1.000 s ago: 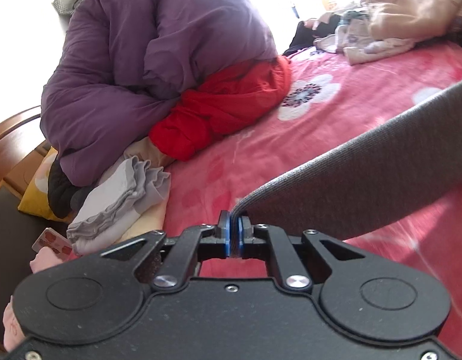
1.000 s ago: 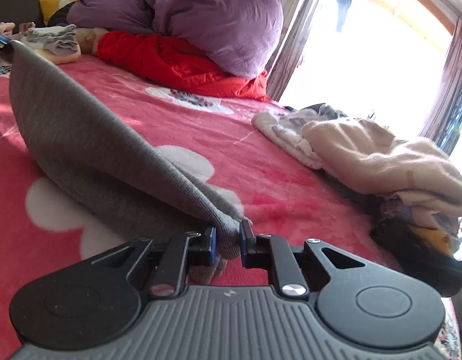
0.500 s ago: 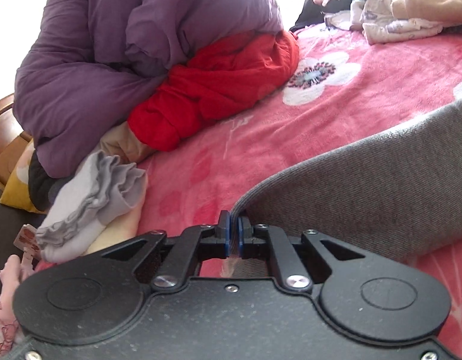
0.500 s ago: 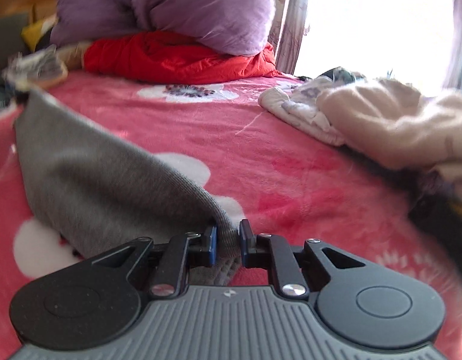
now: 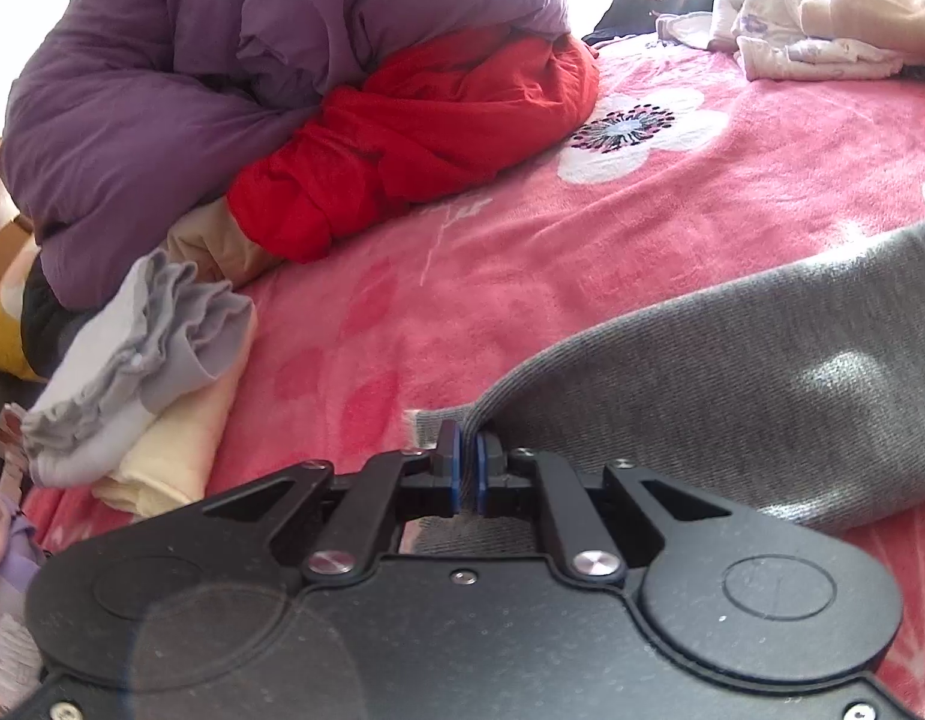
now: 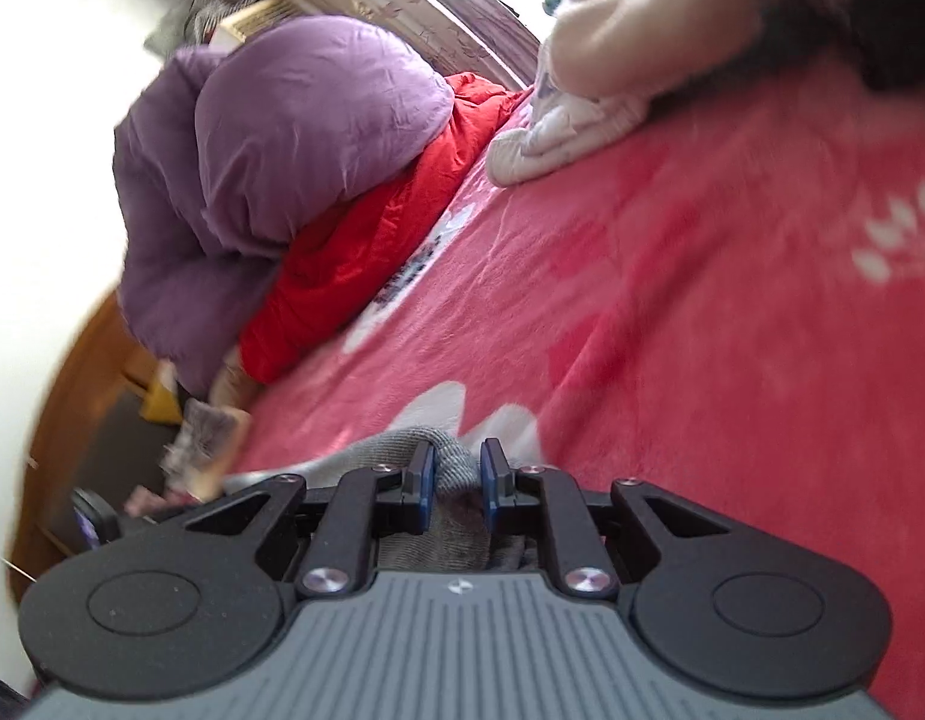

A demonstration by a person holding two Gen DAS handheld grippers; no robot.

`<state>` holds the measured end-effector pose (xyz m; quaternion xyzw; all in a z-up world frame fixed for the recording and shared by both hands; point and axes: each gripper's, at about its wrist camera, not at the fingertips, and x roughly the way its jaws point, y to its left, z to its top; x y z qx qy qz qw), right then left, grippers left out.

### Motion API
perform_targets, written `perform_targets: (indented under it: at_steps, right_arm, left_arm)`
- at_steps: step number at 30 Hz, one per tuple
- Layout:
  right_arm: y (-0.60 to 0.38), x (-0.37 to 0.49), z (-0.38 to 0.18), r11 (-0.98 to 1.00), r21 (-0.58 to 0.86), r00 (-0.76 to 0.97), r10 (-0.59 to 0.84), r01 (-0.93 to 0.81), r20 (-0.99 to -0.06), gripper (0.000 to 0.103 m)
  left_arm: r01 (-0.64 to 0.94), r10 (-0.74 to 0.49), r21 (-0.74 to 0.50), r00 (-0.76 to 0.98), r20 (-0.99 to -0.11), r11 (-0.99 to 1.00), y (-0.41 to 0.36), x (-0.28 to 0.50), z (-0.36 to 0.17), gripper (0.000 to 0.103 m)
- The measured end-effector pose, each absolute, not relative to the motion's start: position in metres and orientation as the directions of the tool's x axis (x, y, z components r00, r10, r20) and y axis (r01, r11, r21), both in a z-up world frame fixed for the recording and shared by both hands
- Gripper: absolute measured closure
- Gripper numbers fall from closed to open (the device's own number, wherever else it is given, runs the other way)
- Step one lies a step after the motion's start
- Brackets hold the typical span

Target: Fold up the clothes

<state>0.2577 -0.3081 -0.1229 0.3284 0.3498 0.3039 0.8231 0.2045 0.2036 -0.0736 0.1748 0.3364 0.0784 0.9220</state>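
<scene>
A grey knit garment (image 5: 750, 384) lies across the pink flowered bed cover (image 5: 672, 222) on the right of the left wrist view. My left gripper (image 5: 467, 459) is shut on its near edge, low over the bed. In the right wrist view, which is rolled sideways and blurred, my right gripper (image 6: 456, 483) is shut on a bunched fold of the same grey garment (image 6: 402, 447); the rest of it is hidden under the gripper body.
A purple duvet (image 5: 180, 78) on a red quilt (image 5: 426, 138) fills the head of the bed. Folded grey and cream clothes (image 5: 144, 372) sit at the left. A heap of beige and white clothes (image 5: 822, 18) lies far right, also seen as beige clothes (image 6: 636, 24).
Both grippers moved and sank with the grey garment, which has come down from hanging stretched onto the bed. The right gripper rolled far over, tilting its view.
</scene>
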Motion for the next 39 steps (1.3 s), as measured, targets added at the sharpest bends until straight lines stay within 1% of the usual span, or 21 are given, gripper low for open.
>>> perform_targets:
  at_steps: [4, 5, 7, 8, 10, 13, 19, 22, 23, 24, 25, 26, 27, 28, 30, 32, 37, 38, 39]
  right_arm:
    - [-0.311, 0.258, -0.13, 0.557, 0.791, 0.574, 0.745, -0.253, -0.34, 0.085]
    - [-0.309, 0.257, -0.129, 0.561, 0.782, 0.571, 0.748, -0.271, -0.339, 0.085]
    - [-0.303, 0.252, -0.12, 0.612, 0.719, 0.561, 0.74, -0.33, -0.372, 0.085]
    - [-0.301, 0.249, -0.115, 0.638, 0.682, 0.56, 0.731, -0.359, -0.389, 0.085]
    - [-0.302, 0.244, -0.108, 0.637, 0.658, 0.552, 0.742, -0.401, -0.382, 0.085]
    - [-0.301, 0.245, -0.107, 0.661, 0.638, 0.592, 0.714, -0.395, -0.374, 0.086]
    - [-0.29, 0.248, -0.11, 0.709, 0.606, 0.65, 0.657, -0.361, -0.381, 0.086]
    - [-0.288, 0.251, -0.114, 0.714, 0.607, 0.654, 0.649, -0.348, -0.388, 0.086]
    - [-0.288, 0.251, -0.114, 0.714, 0.607, 0.654, 0.649, -0.347, -0.389, 0.086]
    - [-0.289, 0.252, -0.115, 0.719, 0.605, 0.657, 0.643, -0.343, -0.393, 0.086]
    - [-0.288, 0.252, -0.116, 0.724, 0.602, 0.657, 0.638, -0.337, -0.4, 0.086]
    - [-0.288, 0.253, -0.118, 0.728, 0.6, 0.657, 0.634, -0.331, -0.407, 0.086]
    - [-0.288, 0.253, -0.119, 0.732, 0.598, 0.66, 0.629, -0.325, -0.411, 0.086]
    - [-0.287, 0.253, -0.12, 0.736, 0.597, 0.662, 0.624, -0.319, -0.415, 0.086]
    - [-0.286, 0.252, -0.121, 0.739, 0.594, 0.664, 0.621, -0.317, -0.418, 0.086]
    - [-0.286, 0.251, -0.121, 0.738, 0.596, 0.665, 0.621, -0.317, -0.416, 0.086]
    - [-0.288, 0.248, -0.123, 0.725, 0.613, 0.666, 0.628, -0.314, -0.401, 0.084]
    - [-0.288, 0.248, -0.123, 0.719, 0.62, 0.664, 0.633, -0.315, -0.397, 0.081]
    - [-0.289, 0.248, -0.124, 0.716, 0.623, 0.664, 0.635, -0.314, -0.394, 0.081]
  left_arm:
    - [-0.021, 0.219, 0.312, 0.757, -0.616, 0.95, 0.211, 0.204, -0.073, 0.099]
    - [0.0, 0.201, 0.305, 0.751, -0.629, 0.953, 0.211, 0.201, -0.072, 0.099]
    - [0.052, 0.182, 0.331, 0.75, -0.636, 0.942, 0.208, 0.19, -0.068, 0.099]
    - [0.056, 0.183, 0.338, 0.751, -0.635, 0.94, 0.209, 0.187, -0.066, 0.099]
    - [0.043, 0.183, 0.324, 0.753, -0.632, 0.945, 0.213, 0.184, -0.064, 0.099]
    - [0.005, 0.186, 0.288, 0.754, -0.63, 0.958, 0.218, 0.19, -0.063, 0.099]
    - [0.012, 0.211, 0.328, 0.745, -0.633, 0.944, 0.212, 0.202, -0.069, 0.099]
    - [0.006, 0.21, 0.32, 0.743, -0.635, 0.947, 0.215, 0.207, -0.069, 0.099]
    - [-0.016, 0.214, 0.304, 0.745, -0.632, 0.952, 0.218, 0.209, -0.069, 0.097]
    - [-0.038, 0.219, 0.288, 0.746, -0.629, 0.957, 0.22, 0.211, -0.069, 0.089]
    - [-0.065, 0.227, 0.273, 0.748, -0.623, 0.96, 0.223, 0.213, -0.068, 0.084]
    - [-0.122, 0.262, 0.263, 0.755, -0.602, 0.957, 0.227, 0.213, -0.068, 0.07]
    - [-0.176, 0.294, 0.252, 0.758, -0.582, 0.952, 0.232, 0.213, -0.067, 0.069]
    - [-0.203, 0.312, 0.246, 0.751, -0.582, 0.948, 0.237, 0.213, -0.068, 0.069]
    - [-0.246, 0.306, 0.183, 0.751, -0.585, 0.952, 0.248, 0.208, -0.066, 0.069]
    - [-0.288, 0.276, 0.076, 0.76, -0.589, 0.955, 0.262, 0.202, -0.063, 0.069]
    - [-0.307, 0.118, -0.248, 0.814, -0.569, 0.919, 0.295, 0.191, -0.06, 0.069]
    - [-0.291, 0.084, -0.292, 0.825, -0.559, 0.911, 0.299, 0.19, -0.061, 0.069]
    - [-0.268, 0.05, -0.322, 0.833, -0.551, 0.908, 0.301, 0.192, -0.062, 0.069]
